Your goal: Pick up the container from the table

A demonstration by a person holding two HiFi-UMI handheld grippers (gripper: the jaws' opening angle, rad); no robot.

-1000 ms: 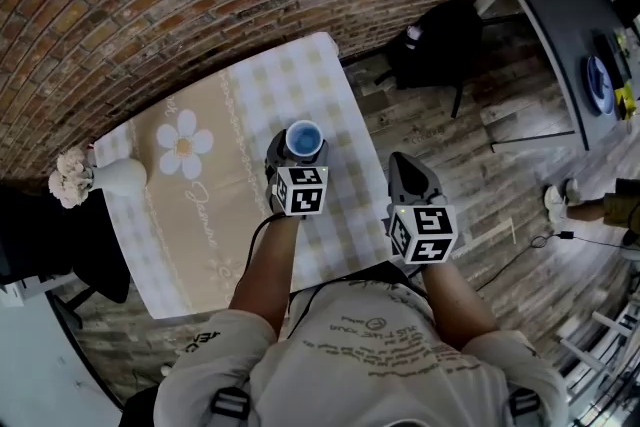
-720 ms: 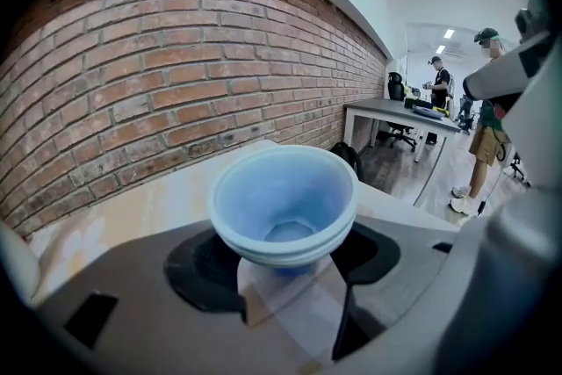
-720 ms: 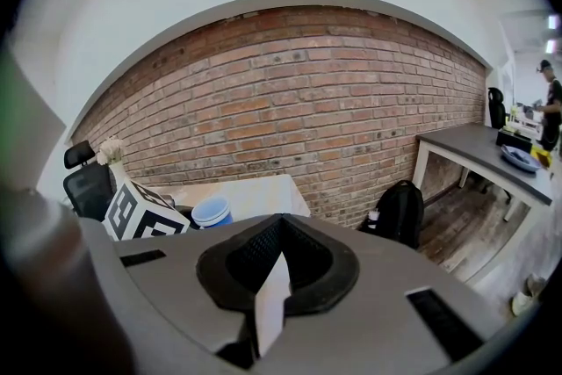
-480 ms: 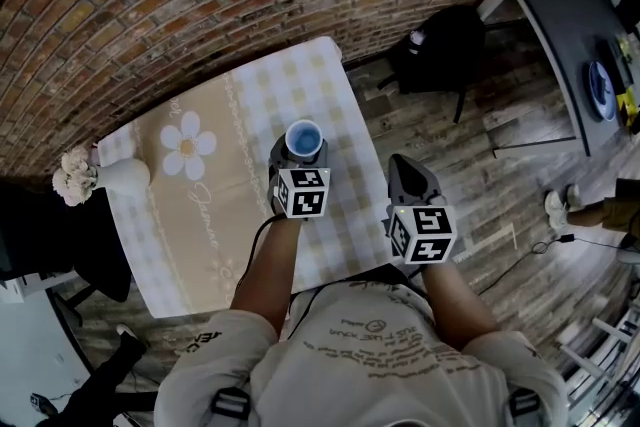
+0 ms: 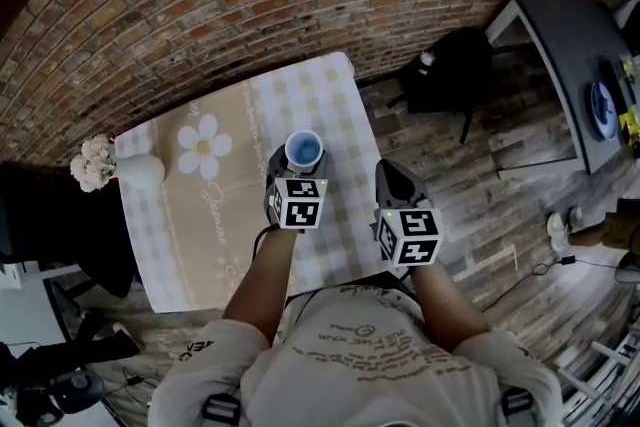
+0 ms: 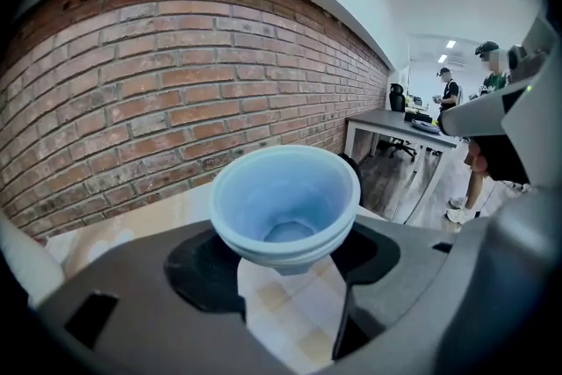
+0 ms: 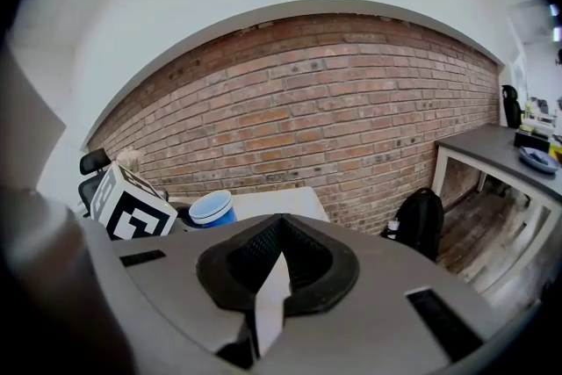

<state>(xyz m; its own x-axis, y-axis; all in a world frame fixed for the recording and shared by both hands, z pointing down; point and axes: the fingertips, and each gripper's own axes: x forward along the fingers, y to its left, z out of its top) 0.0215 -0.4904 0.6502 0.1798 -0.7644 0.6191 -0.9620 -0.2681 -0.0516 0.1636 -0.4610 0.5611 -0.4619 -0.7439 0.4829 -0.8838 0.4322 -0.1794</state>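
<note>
The container (image 5: 304,149) is a light-blue cup, wide at the rim and empty inside. My left gripper (image 5: 297,171) is shut on it, one jaw on each side of its lower body, and holds it upright above the checked tablecloth (image 5: 335,105). In the left gripper view the cup (image 6: 285,202) fills the space between the jaws of that gripper (image 6: 290,266), with cloth showing below its base. My right gripper (image 5: 392,177) hangs off the table's right edge, shut and holding nothing. Its own view shows the right gripper's (image 7: 279,228) tips meeting, and the cup (image 7: 212,208) at the left.
A white vase of pale flowers (image 5: 100,165) stands at the table's left end. A daisy print (image 5: 202,143) marks the beige runner. A black backpack (image 5: 445,75) sits on the wood floor by a dark desk (image 5: 570,45). Brick wall behind. A person (image 6: 450,92) stands far off.
My left gripper has risen with the blue cup between its jaws. The right gripper has drifted a little left, toward the table's edge.
</note>
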